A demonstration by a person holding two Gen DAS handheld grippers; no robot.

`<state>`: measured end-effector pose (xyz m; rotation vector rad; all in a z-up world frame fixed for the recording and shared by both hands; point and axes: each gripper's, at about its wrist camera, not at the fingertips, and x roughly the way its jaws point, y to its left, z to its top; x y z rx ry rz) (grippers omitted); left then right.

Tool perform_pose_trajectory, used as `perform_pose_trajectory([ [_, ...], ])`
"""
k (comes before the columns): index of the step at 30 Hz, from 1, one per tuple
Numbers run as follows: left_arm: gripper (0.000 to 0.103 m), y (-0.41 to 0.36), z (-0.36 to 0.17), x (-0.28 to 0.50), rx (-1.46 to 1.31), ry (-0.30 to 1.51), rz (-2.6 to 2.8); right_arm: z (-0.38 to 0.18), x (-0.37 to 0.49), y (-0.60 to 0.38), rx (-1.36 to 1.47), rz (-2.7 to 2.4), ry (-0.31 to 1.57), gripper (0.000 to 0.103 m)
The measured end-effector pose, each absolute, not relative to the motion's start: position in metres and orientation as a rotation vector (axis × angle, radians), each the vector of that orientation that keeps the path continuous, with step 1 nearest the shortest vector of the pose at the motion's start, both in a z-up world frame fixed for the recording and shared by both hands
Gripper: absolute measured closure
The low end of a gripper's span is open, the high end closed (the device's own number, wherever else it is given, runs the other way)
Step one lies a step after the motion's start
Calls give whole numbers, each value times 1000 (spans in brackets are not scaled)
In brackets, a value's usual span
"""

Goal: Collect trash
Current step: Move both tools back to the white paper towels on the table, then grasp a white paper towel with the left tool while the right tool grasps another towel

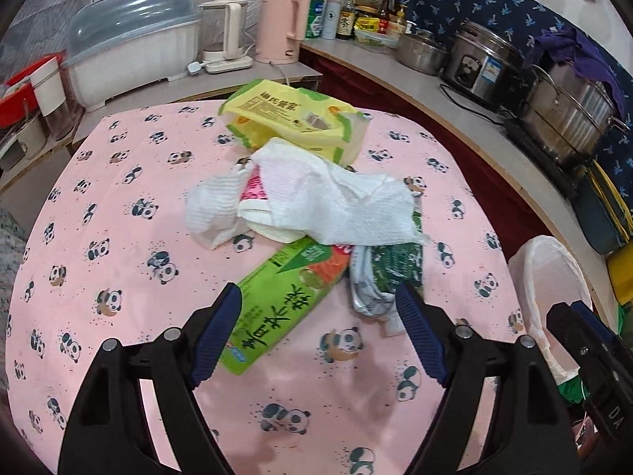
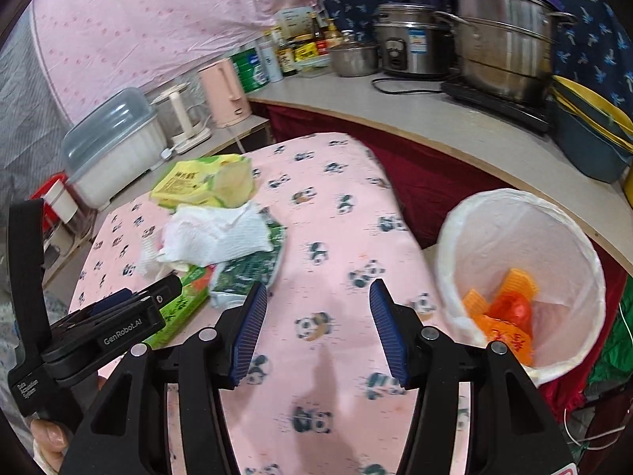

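A trash pile lies mid-table on the pink panda cloth (image 1: 118,237): a crumpled white paper towel (image 1: 332,202), a yellow-green tissue pack (image 1: 292,118), a green carton (image 1: 277,308) and a dark green wrapper (image 1: 391,269). My left gripper (image 1: 318,301) is open just short of the pile, its left finger beside the carton's near end and nothing pressed between the pads. My right gripper (image 2: 318,293) is open over bare cloth, with nothing in it. A white-lined bin (image 2: 518,194) stands off the table's right edge and holds orange wrappers (image 2: 502,316).
A curved counter (image 2: 415,118) behind carries steel pots (image 2: 502,47), a rice cooker (image 2: 407,39), bottles and a pink kettle (image 2: 225,91). A lidded dish box (image 1: 134,51) stands at the back left. A hand (image 2: 47,435) holds the left gripper's handle.
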<state>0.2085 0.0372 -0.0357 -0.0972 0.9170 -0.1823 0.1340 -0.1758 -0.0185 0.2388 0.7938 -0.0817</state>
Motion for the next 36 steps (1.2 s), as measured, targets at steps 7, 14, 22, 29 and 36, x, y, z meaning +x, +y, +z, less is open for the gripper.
perform_pose_trajectory([
  [7, 27, 85, -43, 223, -126, 915, -114, -26, 164, -134, 201, -18, 828, 50],
  [14, 27, 123, -52, 237, -132, 915, -70, -36, 196, -93, 176, 36, 859, 50],
  [22, 27, 148, -64, 254, -143, 938, -66, -53, 238, -52, 153, 88, 899, 50],
  [29, 27, 161, -66, 271, -191, 947, -80, -67, 267, -37, 143, 97, 924, 50],
  [36, 27, 150, -73, 287, -205, 966, -118, -79, 278, -45, 170, 95, 950, 82],
])
